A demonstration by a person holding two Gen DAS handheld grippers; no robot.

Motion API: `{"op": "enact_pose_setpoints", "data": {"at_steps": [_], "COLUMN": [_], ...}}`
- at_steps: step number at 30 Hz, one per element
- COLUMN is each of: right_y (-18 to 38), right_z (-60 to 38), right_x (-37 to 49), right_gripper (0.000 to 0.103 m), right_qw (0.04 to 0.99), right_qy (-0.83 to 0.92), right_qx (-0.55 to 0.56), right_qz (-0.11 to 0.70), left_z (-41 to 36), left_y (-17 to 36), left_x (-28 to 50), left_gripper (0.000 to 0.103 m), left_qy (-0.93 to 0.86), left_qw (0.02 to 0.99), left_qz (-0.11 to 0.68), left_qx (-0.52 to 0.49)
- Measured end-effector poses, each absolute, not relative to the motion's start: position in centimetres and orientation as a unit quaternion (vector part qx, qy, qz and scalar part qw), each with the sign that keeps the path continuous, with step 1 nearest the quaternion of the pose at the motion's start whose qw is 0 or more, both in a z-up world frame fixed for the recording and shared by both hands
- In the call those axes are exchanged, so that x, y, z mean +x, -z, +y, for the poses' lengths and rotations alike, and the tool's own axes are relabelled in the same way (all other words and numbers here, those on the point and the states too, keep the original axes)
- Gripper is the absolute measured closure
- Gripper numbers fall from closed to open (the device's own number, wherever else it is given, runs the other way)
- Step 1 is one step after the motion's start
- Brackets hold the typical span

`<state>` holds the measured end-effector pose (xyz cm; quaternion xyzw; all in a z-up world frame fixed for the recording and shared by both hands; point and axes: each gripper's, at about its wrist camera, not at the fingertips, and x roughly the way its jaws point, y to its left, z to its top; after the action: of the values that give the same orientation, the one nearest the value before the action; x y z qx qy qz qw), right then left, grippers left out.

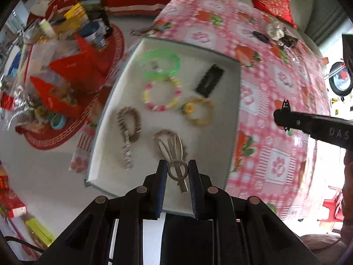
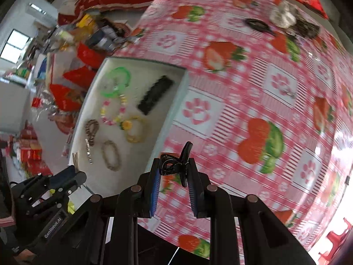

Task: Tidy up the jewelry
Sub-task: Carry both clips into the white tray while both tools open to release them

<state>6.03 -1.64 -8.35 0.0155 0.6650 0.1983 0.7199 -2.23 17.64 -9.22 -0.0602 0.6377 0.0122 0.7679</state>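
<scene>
Clamped between the blue pads of the left hand-held gripper (image 1: 177,172) is a silver hair clip (image 1: 175,156), held by its ring end with the prongs pointing out over the white tray (image 1: 231,119). The right hand-held gripper (image 2: 174,170) is closed narrow on a small black claw clip (image 2: 174,165), which hangs above the pink strawberry cloth (image 2: 253,101) on the tabletop, just beside the tray's near edge.

The tray already holds a green bangle (image 1: 162,63), a beaded bracelet (image 1: 162,95), a yellow bracelet (image 1: 198,112), a black comb clip (image 1: 209,80), a metal watch band (image 1: 129,130) and a brownish bracelet (image 2: 111,155).

Both grips look slim. The silver clip is caught only at its round end, so a quick tilt could let it pivot or slide out and knock the pieces below. The claw clip sits askew between the pads; a jolt might spring it loose onto the cloth short of the tray. With the two hand-held grippers working close together, they could also bump over the tray. More jewelry (image 2: 284,17) waits at the cloth's far side.
</scene>
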Motion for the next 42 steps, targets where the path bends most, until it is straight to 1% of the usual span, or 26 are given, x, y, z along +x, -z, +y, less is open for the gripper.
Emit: {"op": "enact_pose_setpoints", "data": {"at_steps": [10,25,33,42], "right_y": [9.8,15.4,17.3,17.4], "right_z": [3.7,8.2,8.5,9.3], "right_x": [5.5,5.7,5.7,5.0], "right_gripper": [0.078,0.078,0.078,0.077], "right_qw": [0.697,0.651,0.643,0.646], "right_qy": [-0.236,-0.256,-0.244,-0.247], "right_qx": [-0.014,-0.051,-0.067,-0.073], "right_qz": [0.677,0.713,0.723,0.719], "left_z": [19.6,19.7,19.2,18.9], "left_y": [12.8,16.7,17.5,17.9], "left_x": [-3.0,-2.2,-2.0,-1.8], "left_gripper": [0.077,0.077,0.077,0.077], "left_qy": [-0.018,-0.018,-0.017,-0.018], "left_qw": [0.747,0.731,0.731,0.727], "left_qz": [0.661,0.678,0.68,0.685], "left_qx": [-0.073,-0.066,-0.056,-0.049]}}
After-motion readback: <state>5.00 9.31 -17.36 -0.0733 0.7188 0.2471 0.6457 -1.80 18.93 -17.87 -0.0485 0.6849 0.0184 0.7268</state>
